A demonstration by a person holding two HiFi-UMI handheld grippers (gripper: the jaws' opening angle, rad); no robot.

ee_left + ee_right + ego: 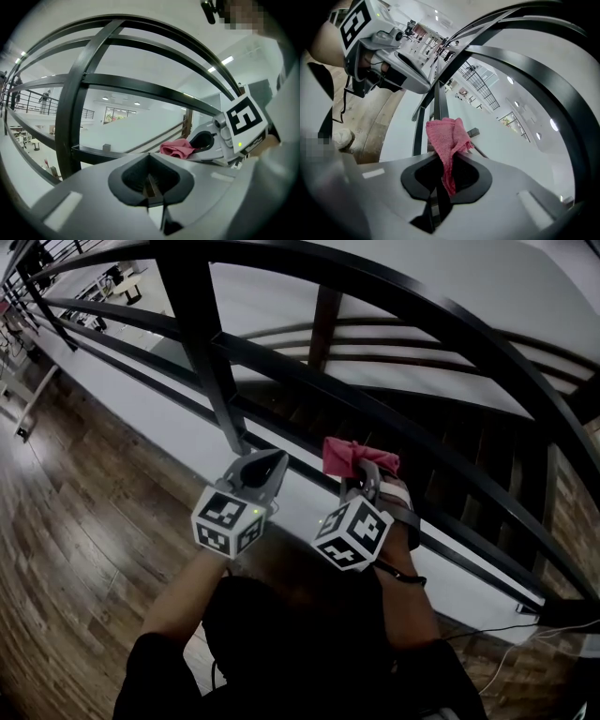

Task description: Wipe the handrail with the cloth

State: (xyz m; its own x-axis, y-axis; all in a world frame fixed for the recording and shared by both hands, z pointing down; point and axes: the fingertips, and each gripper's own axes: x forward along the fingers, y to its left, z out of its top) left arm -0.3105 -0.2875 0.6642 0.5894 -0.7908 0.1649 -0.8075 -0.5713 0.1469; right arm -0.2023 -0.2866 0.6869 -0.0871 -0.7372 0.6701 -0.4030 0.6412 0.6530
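I had the right gripper (pixel 364 474) clamped on the pink cloth (pixel 358 455), its jaws pinching one end while the rest bunched up ahead of them. The cloth sat close against the lower bars of the black handrail (pixel 441 329); whether it touched, I couldn't tell. My left gripper (pixel 265 468) hovered just beside it, jaws pressed together on nothing.

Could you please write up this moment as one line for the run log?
right gripper: shut on pink knitted cloth | left gripper: shut, empty | black metal handrail: cloth contact unclear
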